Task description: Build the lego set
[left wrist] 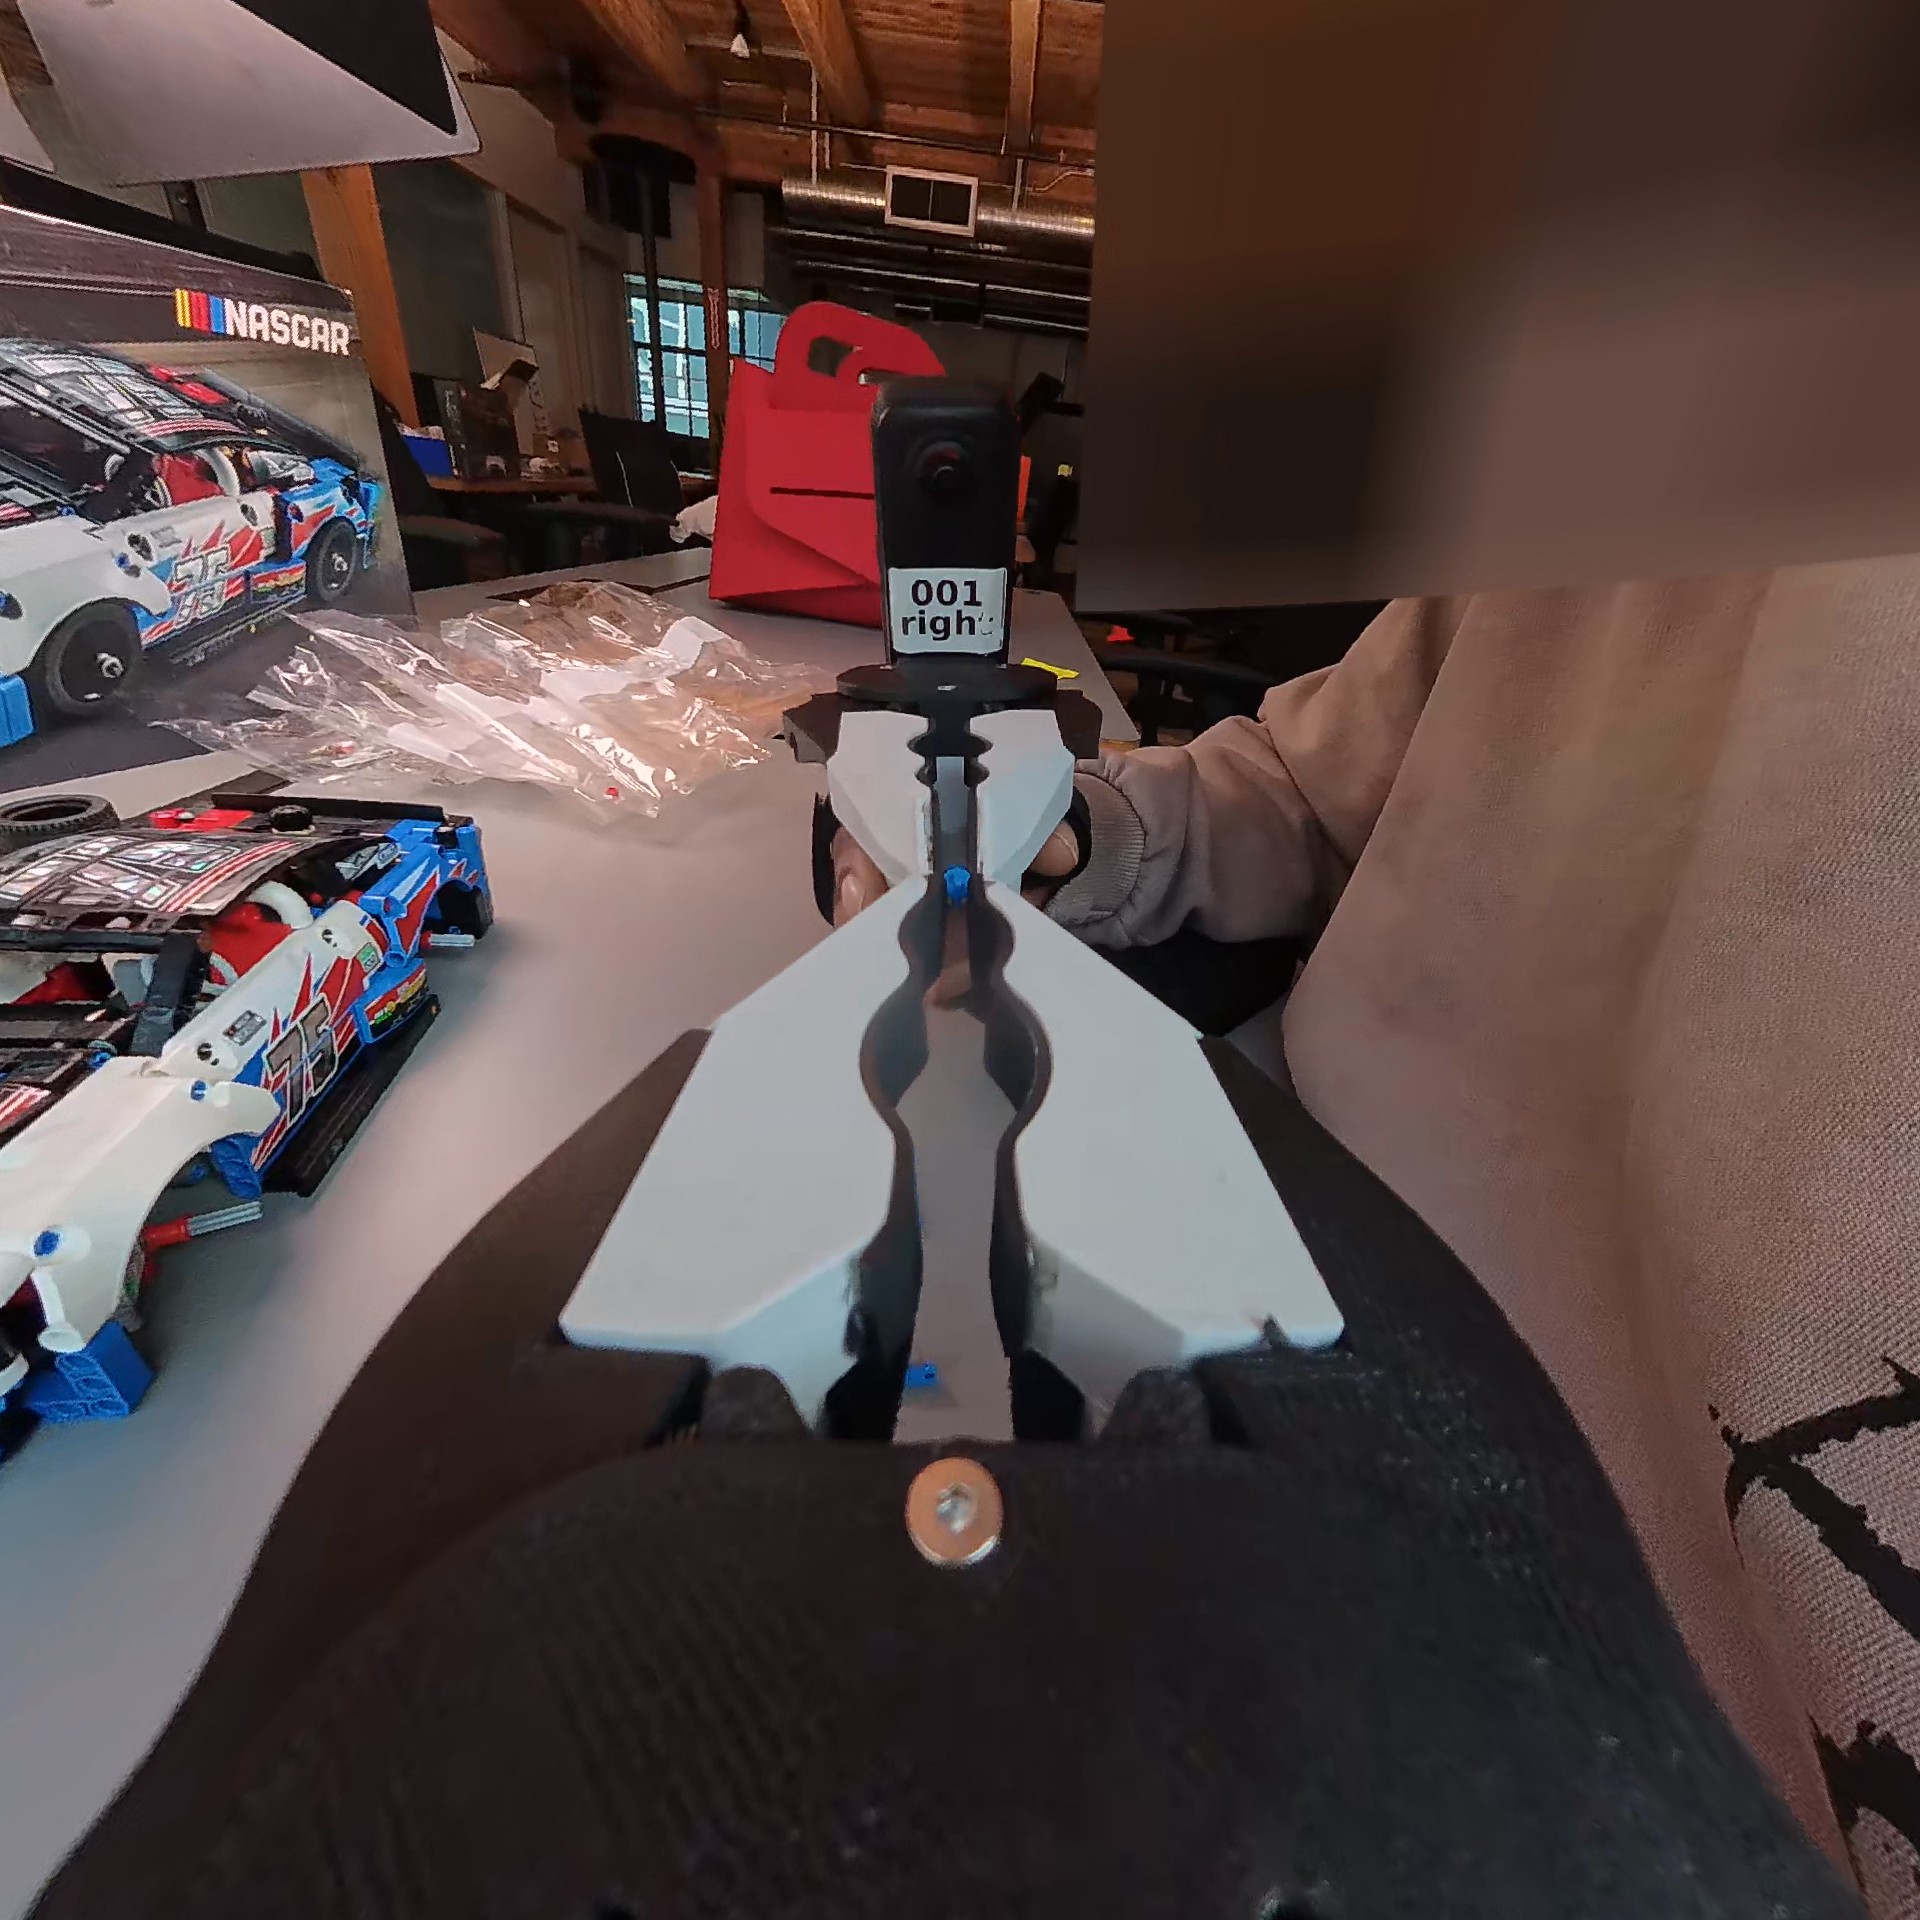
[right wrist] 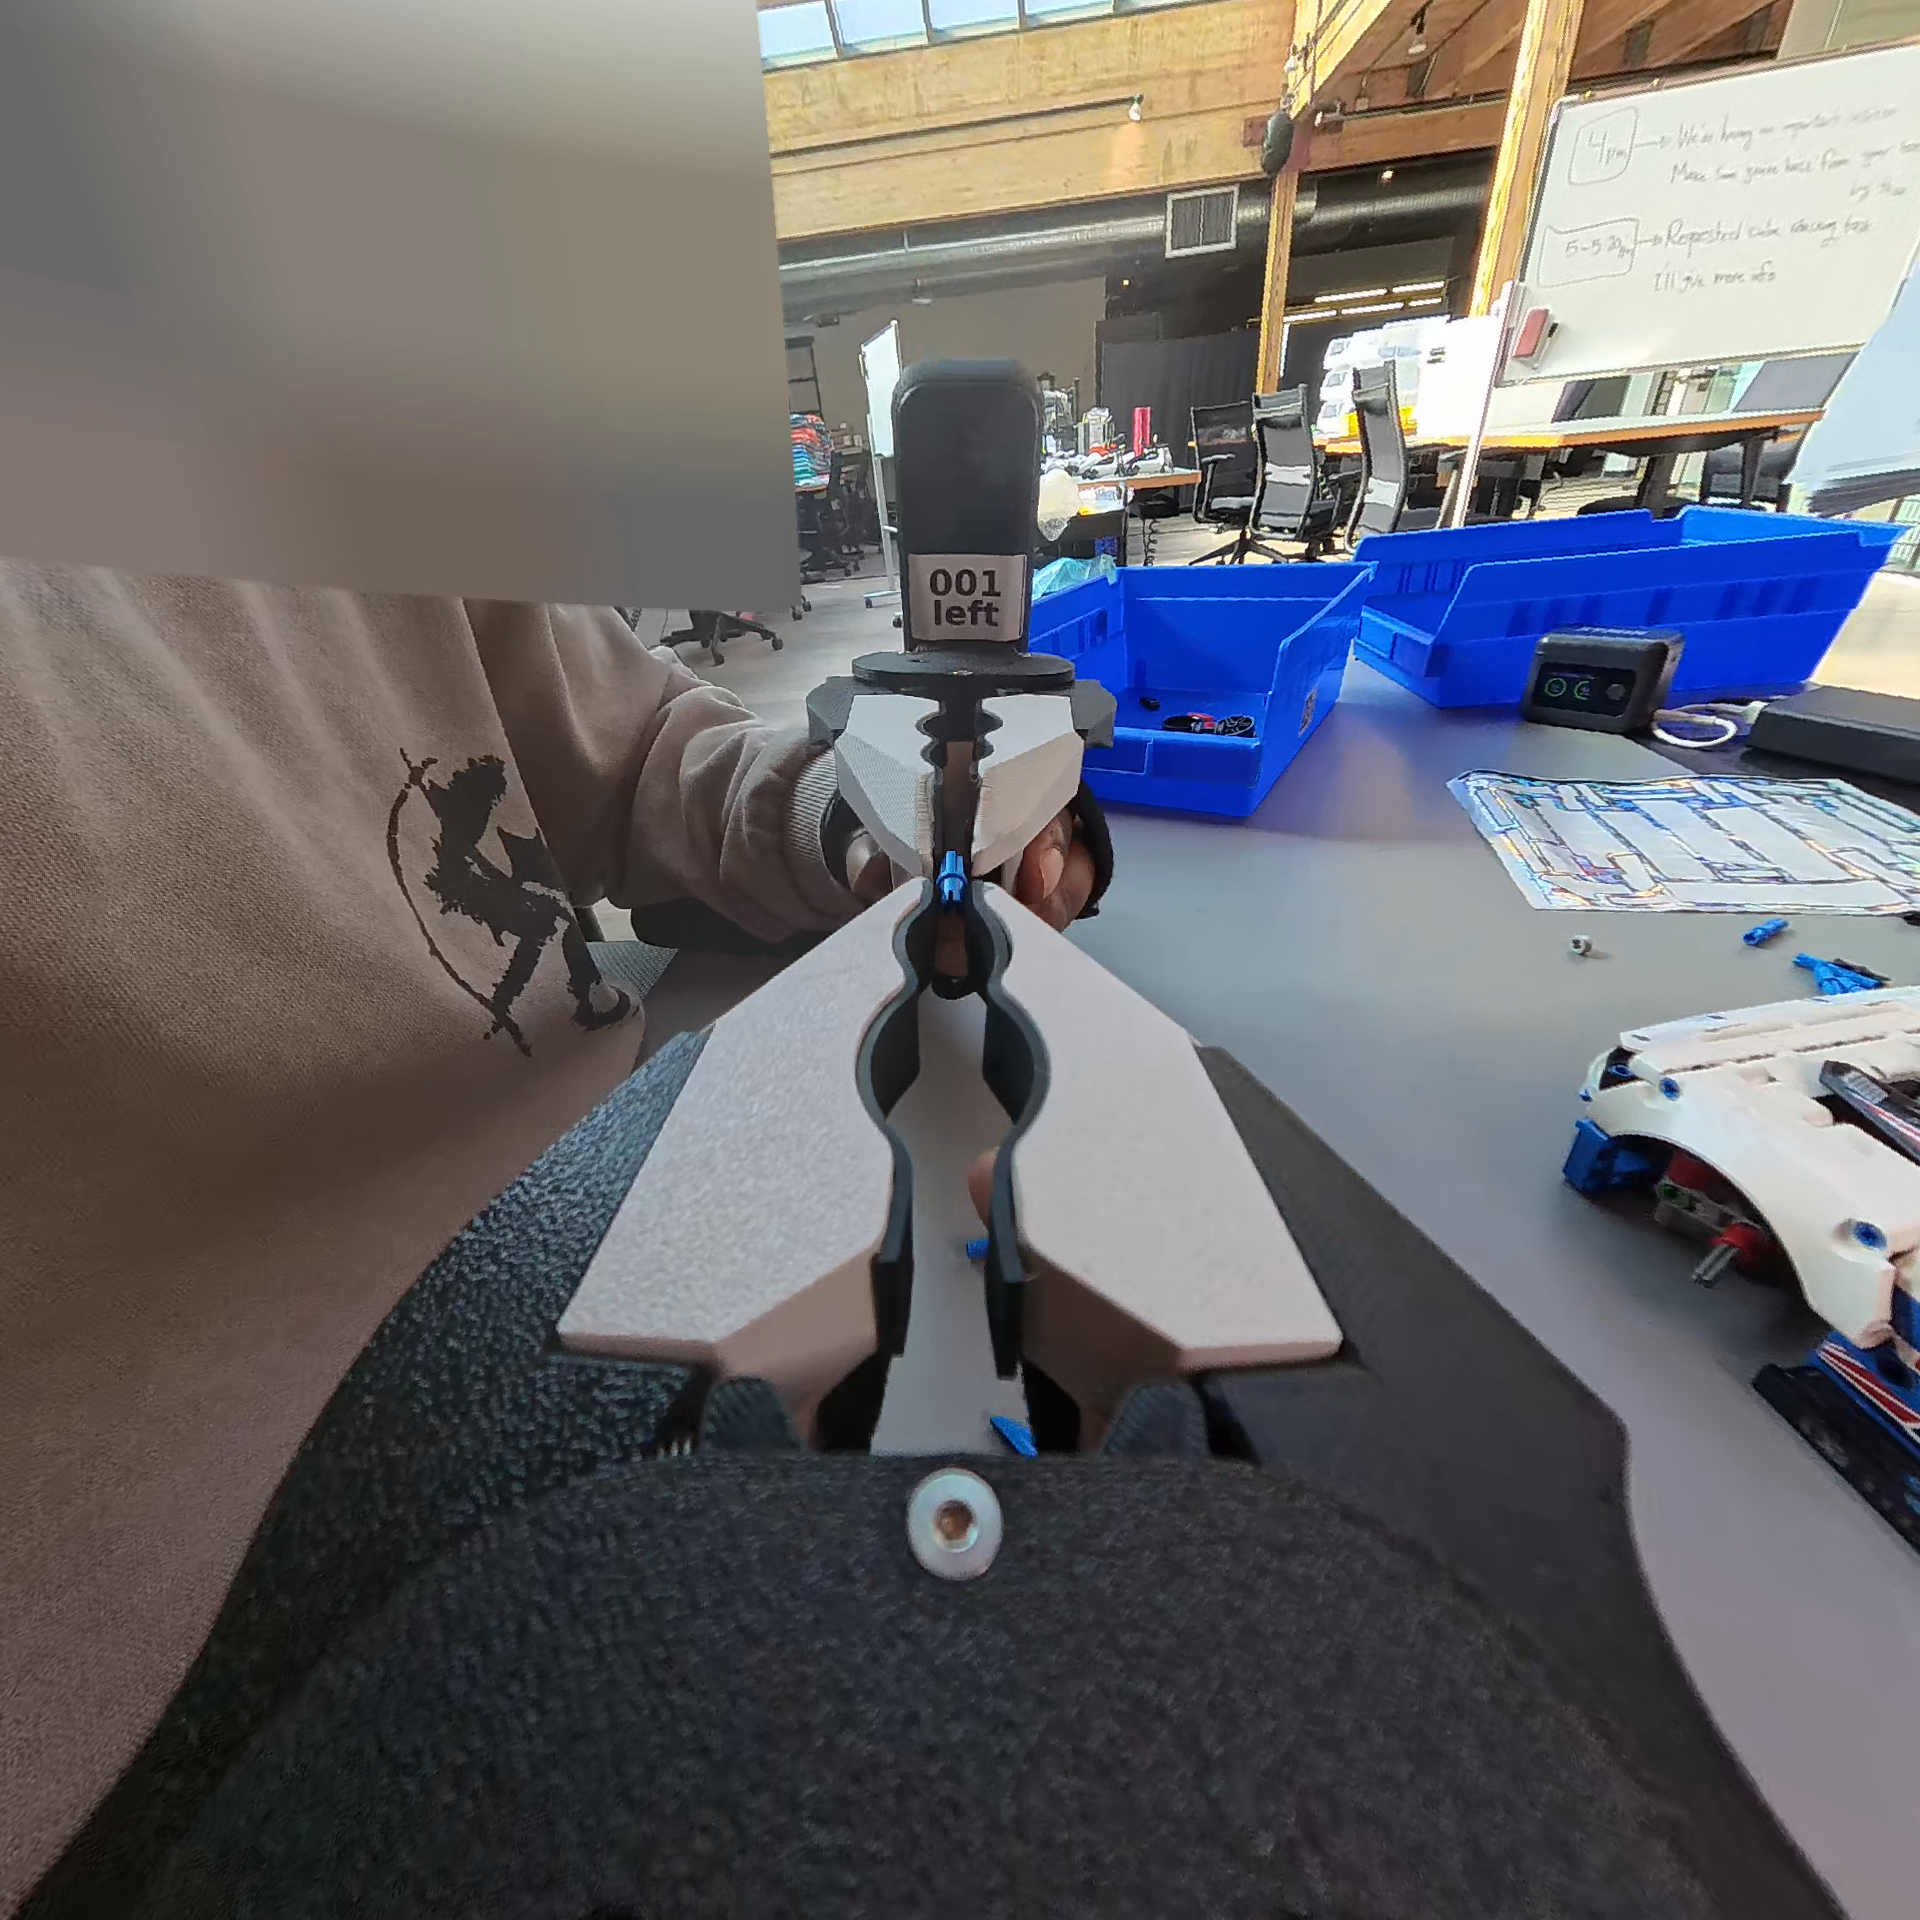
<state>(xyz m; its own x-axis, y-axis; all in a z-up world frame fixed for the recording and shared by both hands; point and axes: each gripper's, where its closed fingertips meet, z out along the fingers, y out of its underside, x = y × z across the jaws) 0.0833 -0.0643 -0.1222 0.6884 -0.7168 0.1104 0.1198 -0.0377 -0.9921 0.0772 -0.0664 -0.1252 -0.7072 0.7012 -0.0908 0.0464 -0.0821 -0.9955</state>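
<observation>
Left gripper [left wrist: 956, 902] and right gripper [right wrist: 951, 896] tip to tip above the grey surface [left wrist: 623, 935], both pinched nearly closed on one small blue peg [right wrist: 950, 878]; part-built toy car [left wrist: 208, 997] resting on surface, well apart, to left gripper's left; loose blue pegs [right wrist: 1834, 974] nearby.

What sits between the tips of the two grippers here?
A small blue pin sits there, pinched where the left gripper and right gripper meet tip to tip above the table. Both wrist views show it.
</observation>
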